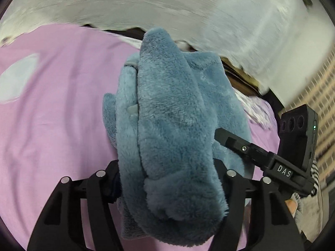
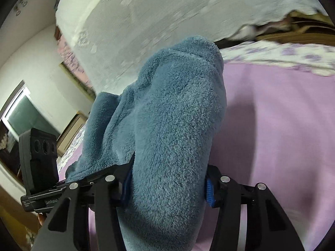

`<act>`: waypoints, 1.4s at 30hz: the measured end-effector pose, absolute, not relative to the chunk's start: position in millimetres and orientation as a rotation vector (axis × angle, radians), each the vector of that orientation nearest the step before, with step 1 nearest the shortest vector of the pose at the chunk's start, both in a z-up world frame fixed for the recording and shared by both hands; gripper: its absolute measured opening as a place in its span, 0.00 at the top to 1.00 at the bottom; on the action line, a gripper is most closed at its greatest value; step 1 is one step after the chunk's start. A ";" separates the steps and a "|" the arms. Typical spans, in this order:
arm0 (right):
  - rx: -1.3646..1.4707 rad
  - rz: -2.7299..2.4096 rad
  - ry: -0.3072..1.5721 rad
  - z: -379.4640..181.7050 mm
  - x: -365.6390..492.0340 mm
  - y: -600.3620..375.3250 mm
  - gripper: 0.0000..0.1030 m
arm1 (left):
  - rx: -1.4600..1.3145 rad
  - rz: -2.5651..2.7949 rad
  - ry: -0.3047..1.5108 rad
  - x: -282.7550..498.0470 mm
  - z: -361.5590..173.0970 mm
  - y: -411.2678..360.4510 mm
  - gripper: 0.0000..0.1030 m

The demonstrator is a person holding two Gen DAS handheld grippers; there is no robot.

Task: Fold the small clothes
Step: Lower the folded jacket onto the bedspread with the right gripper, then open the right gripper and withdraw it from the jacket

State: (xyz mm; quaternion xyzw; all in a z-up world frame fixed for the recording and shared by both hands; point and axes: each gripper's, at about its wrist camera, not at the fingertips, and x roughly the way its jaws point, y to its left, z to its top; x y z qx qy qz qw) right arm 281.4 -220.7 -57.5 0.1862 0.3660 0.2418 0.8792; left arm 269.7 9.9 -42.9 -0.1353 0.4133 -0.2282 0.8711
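Note:
A blue fleece garment [image 1: 167,104] hangs bunched up over a pink bedsheet [image 1: 52,125]. In the left wrist view my left gripper [image 1: 167,177] is shut on a thick fold of it, with the fleece filling the gap between the black fingers [image 1: 113,179]. The right wrist view shows the same blue fleece garment [image 2: 173,125] squeezed between the blue pads [image 2: 209,190] of my right gripper [image 2: 168,185]. Both grippers hold it close together: the right one's finger [image 1: 232,142] reaches in from the right of the left wrist view. The fingertips are buried in the fleece.
The pink bedsheet [image 2: 272,125] spreads under the garment, with a pale patch [image 1: 16,79] at the left. A white lace cover [image 1: 167,6] lies behind, beside a floral-print cloth [image 2: 282,54]. A window and wooden furniture [image 2: 71,129] stand far left.

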 end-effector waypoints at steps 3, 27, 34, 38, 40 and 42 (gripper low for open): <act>0.395 0.422 0.727 -46.1 258.5 -273.7 0.48 | -0.250 -0.538 0.870 266.1 -36.1 -39.2 0.40; 0.481 0.009 0.714 -89.4 216.4 -523.8 0.42 | -0.125 -0.756 1.021 301.3 -103.0 -318.8 0.34; 0.311 -0.084 0.616 -61.2 172.4 -500.3 0.38 | -0.022 -0.581 0.912 269.0 -80.8 -301.2 0.19; 0.227 -0.136 0.521 -42.5 129.0 -481.0 0.33 | 0.002 -0.505 0.853 243.8 -69.7 -287.4 0.14; 0.242 -0.144 0.503 -40.8 109.8 -473.7 0.30 | 0.006 -0.468 0.835 229.1 -67.3 -279.1 0.13; 0.263 -0.160 0.498 -42.2 95.9 -468.7 0.30 | 0.020 -0.427 0.810 213.1 -65.1 -272.0 0.11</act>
